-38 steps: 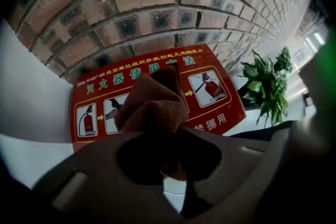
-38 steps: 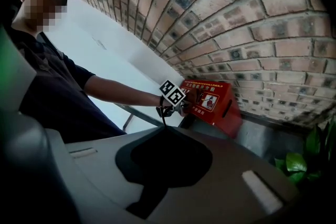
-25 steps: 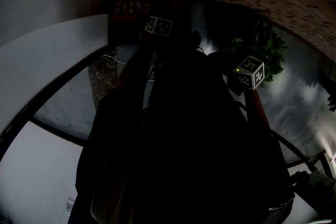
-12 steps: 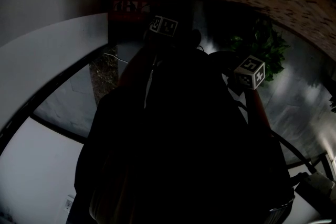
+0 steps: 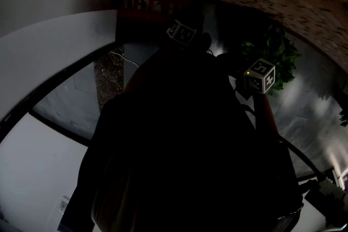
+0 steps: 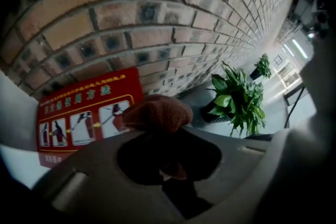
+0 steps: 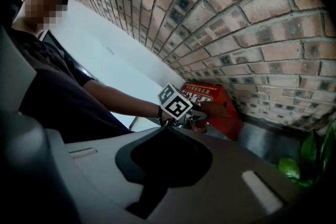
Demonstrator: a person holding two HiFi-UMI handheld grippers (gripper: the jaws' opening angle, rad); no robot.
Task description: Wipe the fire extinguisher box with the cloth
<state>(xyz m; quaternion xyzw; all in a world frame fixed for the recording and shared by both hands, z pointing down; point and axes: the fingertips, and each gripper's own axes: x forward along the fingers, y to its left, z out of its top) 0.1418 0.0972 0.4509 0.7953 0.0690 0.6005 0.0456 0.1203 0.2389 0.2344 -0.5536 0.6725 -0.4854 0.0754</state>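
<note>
A large brick wall (image 6: pixel 157 13) stands far. Against it on the left is the red fire extinguisher box with picture labels (image 6: pixel 84 113), and a green leafy pot plant (image 6: pixel 236 97) is further right. The left gripper (image 6: pixel 163 134) is clamped on a brown fuzzy cloth (image 6: pixel 157 113) just before the box's right edge. The right gripper (image 7: pixel 168 144) waits nearer, its jaws together and holding nothing.

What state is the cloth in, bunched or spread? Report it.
Bunched: the left gripper view shows the brown cloth as a rounded wad before the red fire extinguisher box.
</note>
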